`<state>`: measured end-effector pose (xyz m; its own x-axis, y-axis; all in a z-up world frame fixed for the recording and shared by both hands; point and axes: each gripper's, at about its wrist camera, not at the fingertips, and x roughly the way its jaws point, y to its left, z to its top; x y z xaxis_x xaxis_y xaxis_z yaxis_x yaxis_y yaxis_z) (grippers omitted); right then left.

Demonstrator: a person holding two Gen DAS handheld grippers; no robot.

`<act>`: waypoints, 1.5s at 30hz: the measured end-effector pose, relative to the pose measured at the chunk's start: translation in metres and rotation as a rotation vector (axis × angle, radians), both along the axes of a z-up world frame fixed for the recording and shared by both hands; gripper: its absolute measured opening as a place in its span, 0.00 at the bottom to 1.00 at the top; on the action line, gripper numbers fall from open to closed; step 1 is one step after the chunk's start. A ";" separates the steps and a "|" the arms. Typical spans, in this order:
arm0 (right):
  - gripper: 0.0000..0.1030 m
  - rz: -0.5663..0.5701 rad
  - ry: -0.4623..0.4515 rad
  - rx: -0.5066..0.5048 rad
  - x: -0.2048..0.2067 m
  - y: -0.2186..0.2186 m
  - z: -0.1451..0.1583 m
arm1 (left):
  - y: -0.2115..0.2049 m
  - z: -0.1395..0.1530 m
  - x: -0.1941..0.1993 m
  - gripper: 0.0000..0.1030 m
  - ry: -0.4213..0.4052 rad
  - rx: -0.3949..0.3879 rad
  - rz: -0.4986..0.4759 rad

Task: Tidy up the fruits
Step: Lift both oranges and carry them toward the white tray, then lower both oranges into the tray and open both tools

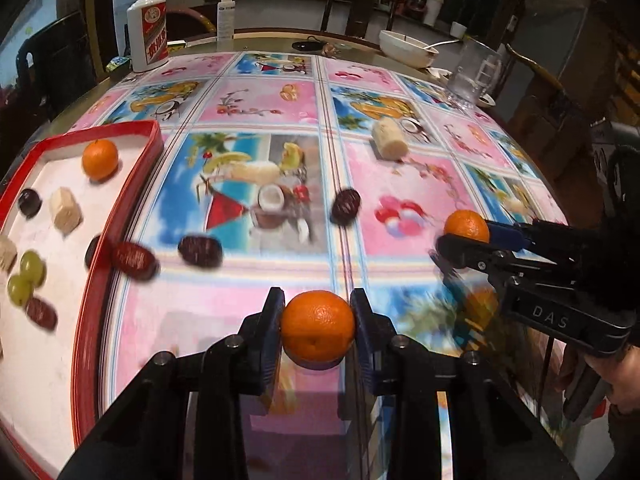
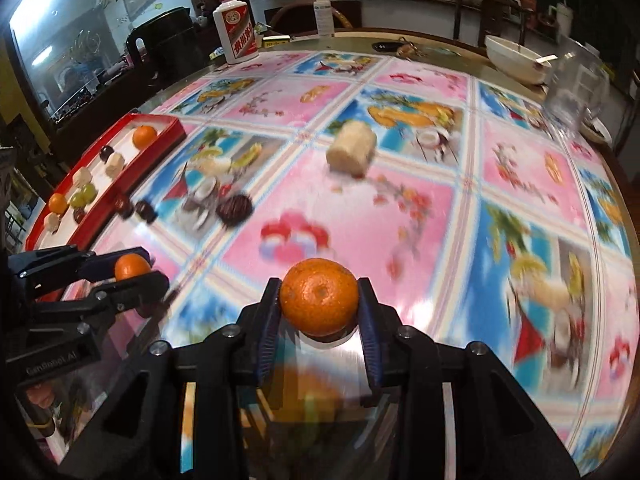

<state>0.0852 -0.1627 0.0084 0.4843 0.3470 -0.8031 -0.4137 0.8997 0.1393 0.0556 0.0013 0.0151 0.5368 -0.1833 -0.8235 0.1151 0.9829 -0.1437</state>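
The left gripper [image 1: 318, 330] pinched one orange [image 1: 318, 326] between its pads; the right gripper [image 2: 319, 303] likewise clamped a second orange [image 2: 319, 297]. Both fruits were held clear of the surface, presumably for carriage to the red tray [image 1: 132, 200] at 9 o'clock, which already contained an orange, grapes, dates and pale chunks. Three loose dates [image 1: 200, 251] lay beside the tray rim, and a pale cylindrical piece [image 1: 389, 137] sat at 1 o'clock. The table [image 1: 360, 184] bore a glossy fruit-print cloth. A white bottle [image 1: 147, 32] and a bowl [image 1: 406, 48] stood at 12 o'clock before dark furniture.
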 end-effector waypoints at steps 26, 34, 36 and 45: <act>0.38 0.047 -0.002 0.057 -0.079 0.075 0.020 | 0.053 0.033 -0.084 0.32 -0.084 -0.045 0.041; 0.38 0.151 -0.032 0.061 -0.075 0.134 0.036 | 0.106 0.041 -0.087 0.32 -0.108 -0.041 0.151; 0.38 0.178 -0.034 0.068 -0.072 0.149 0.039 | 0.121 0.041 -0.086 0.32 -0.109 -0.036 0.181; 0.38 0.302 -0.044 0.066 -0.065 0.226 0.043 | 0.188 0.030 -0.076 0.32 -0.082 0.023 0.325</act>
